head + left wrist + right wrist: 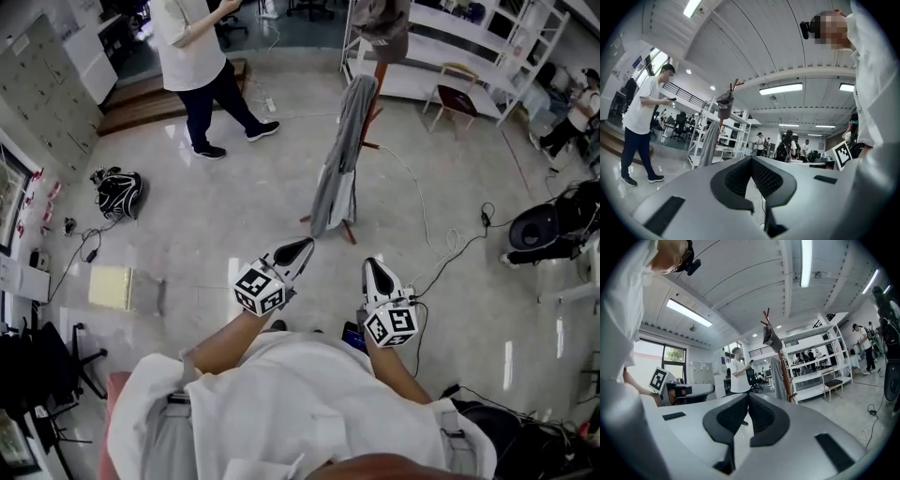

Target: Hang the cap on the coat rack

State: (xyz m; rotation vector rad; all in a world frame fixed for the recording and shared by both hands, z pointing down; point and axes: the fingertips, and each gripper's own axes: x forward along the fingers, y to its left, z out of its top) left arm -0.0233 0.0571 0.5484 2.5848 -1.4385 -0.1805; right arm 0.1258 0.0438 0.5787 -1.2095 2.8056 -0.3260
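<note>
A dark grey cap (384,26) hangs on the top of the wooden coat rack (373,103), a few steps ahead of me. It shows small in the left gripper view as the cap (724,106) and in the right gripper view as the cap (771,339). A long grey garment (341,155) hangs lower on the same rack. My left gripper (302,246) and right gripper (372,267) are held side by side in front of my body, well short of the rack. The left gripper (751,159) and the right gripper (748,397) are both shut with nothing between the pads.
A person in a white T-shirt (192,56) stands at the far left of the rack. White shelving (469,37) and a chair (457,98) stand behind it. Cables (441,248) trail on the floor to the right. A black bag (119,194) lies at the left.
</note>
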